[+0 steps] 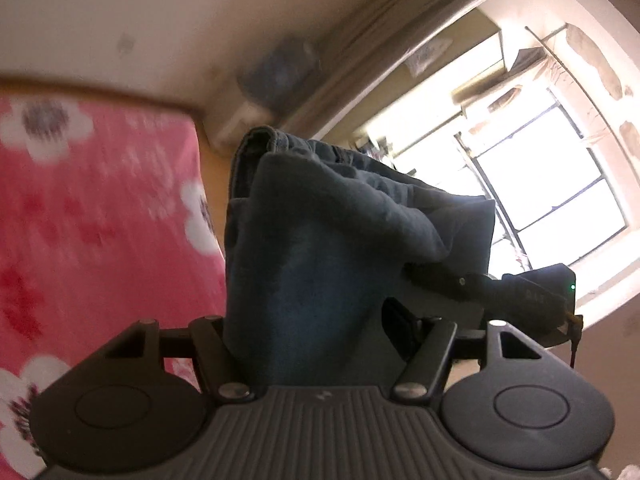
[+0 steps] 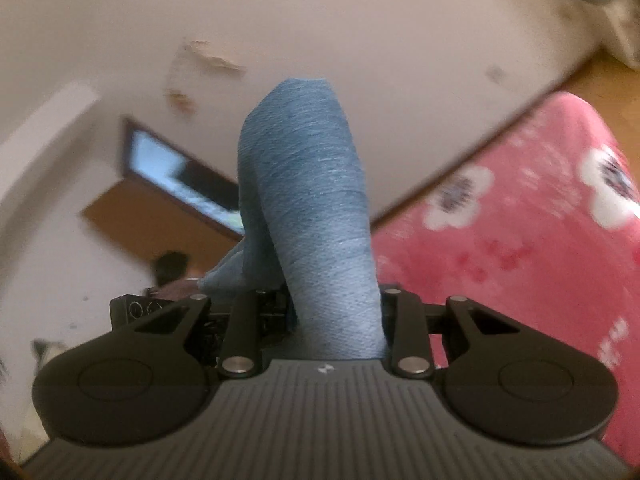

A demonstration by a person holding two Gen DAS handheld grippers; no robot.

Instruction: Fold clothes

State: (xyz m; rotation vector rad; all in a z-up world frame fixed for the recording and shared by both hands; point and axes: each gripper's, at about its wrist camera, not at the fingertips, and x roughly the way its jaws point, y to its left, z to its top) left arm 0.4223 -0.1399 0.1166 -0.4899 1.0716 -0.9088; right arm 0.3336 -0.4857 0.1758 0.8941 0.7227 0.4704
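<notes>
Left gripper [image 1: 316,344]: jaws closed on a thick bunch of dark blue denim garment [image 1: 320,240]. The cloth rises straight out of the jaws along the finger axis, away from the camera. Fingertips are buried in the fabric and not visible.

Right gripper [image 2: 340,320]: same story. It is clamped on a rolled, tube-like fold of the cloth, which reads lighter blue here with a fine diagonal weave. The long axis of that roll also runs straight ahead off the fingers.

In the left wrist view the other gripper's black body shows to the right, pinching the same garment, so both hold one piece and it spans between them. Neither arm is nearer; they share it.

Garment is up in the air, off the bed. A thick stitched hem or waistband sits at the top of the left bunch. Heavy, stiff-ish denim, several layers thick at each grip.

Pink fleece blanket [image 2: 520,240] with white flowers covers the bed [image 1: 204,184], which lies beyond and to the side of both grippers. Wooden bed edge shows. Both views are motion-blurred.

Judgement: scene fits either lifting to spread or carrying over to fold; can't settle which.

Farther out: peeling wall, bright window [image 1: 560,184], a person [image 2: 172,272] in the background.
</notes>
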